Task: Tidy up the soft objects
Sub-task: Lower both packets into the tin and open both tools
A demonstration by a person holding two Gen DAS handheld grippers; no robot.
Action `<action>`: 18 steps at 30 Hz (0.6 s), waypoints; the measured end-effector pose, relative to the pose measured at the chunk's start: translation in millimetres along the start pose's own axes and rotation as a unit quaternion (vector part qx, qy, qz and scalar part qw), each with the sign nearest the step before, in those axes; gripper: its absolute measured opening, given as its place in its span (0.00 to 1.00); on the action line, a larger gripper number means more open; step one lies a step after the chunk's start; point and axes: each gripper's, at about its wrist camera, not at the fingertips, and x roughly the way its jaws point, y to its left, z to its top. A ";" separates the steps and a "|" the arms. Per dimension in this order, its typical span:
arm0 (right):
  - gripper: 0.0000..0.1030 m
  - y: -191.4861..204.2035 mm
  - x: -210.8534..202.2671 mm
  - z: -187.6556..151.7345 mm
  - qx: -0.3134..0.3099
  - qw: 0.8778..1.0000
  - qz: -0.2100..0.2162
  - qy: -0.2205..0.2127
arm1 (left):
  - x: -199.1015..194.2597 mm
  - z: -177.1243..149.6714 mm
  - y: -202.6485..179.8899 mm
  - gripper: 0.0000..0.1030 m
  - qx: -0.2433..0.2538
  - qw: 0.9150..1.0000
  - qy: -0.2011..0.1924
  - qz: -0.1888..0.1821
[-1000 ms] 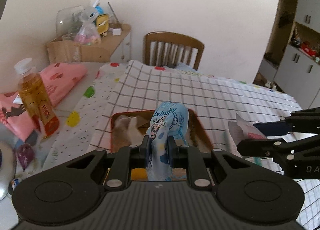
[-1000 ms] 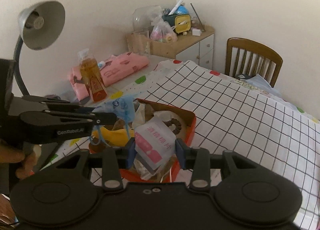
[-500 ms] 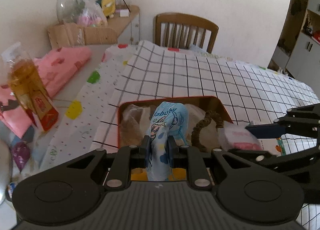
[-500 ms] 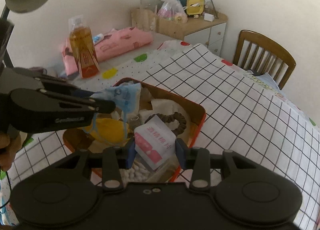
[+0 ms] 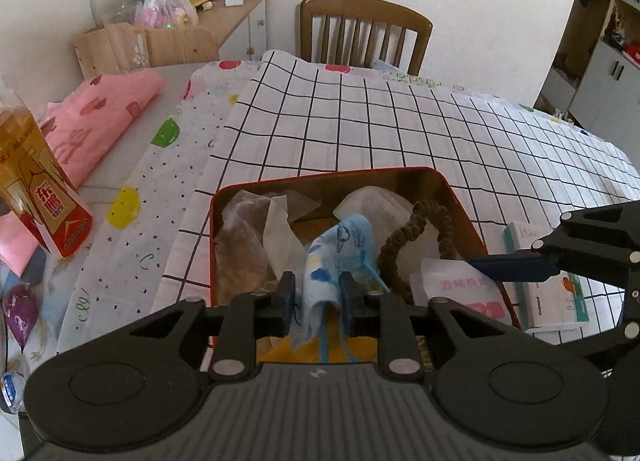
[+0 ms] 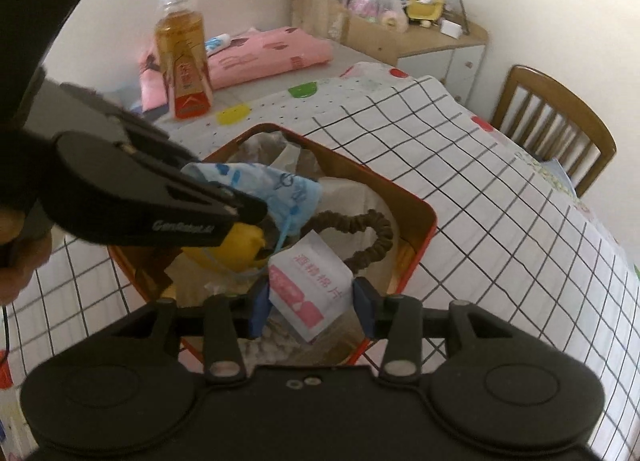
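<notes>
A red-rimmed tray (image 5: 460, 197) (image 6: 424, 217) sits on the checked cloth, holding crumpled wrappers, a brown scrunchie (image 5: 436, 221) (image 6: 372, 233) and a yellow item (image 6: 236, 253). My left gripper (image 5: 316, 293) is shut on a blue printed face mask (image 5: 340, 249) (image 6: 276, 189) just over the tray's near part. My right gripper (image 6: 310, 303) is shut on a white and pink wipe packet (image 6: 308, 285) (image 5: 464, 293) over the tray's near right side; it comes in from the right in the left wrist view.
A white box (image 5: 548, 293) lies right of the tray. An amber bottle (image 5: 36, 185) (image 6: 184, 57) and folded pink cloth (image 5: 100, 117) are at the left. A wooden chair (image 5: 364, 37) and a cluttered cabinet (image 5: 176, 33) stand behind the table.
Both grippers moved down and forward over the tray with their items. The mask now hangs lower, drooped into the tray; the wipe packet is over the tray's right part.
</notes>
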 end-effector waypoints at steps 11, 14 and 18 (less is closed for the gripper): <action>0.53 6.8 0.7 -2.8 -0.022 1.000 0.000 0.000 | -2.0 -3.7 2.7 0.58 0.005 1.000 0.002 -0.001; 0.59 7.3 -2.0 -3.4 -0.026 1.000 0.000 -0.003 | -3.4 -4.0 3.3 0.58 0.004 1.000 0.003 -0.002; 0.64 6.6 -9.0 -3.3 -0.026 1.000 -0.001 -0.014 | -10.0 -5.8 2.7 0.67 0.008 1.000 -0.004 -0.003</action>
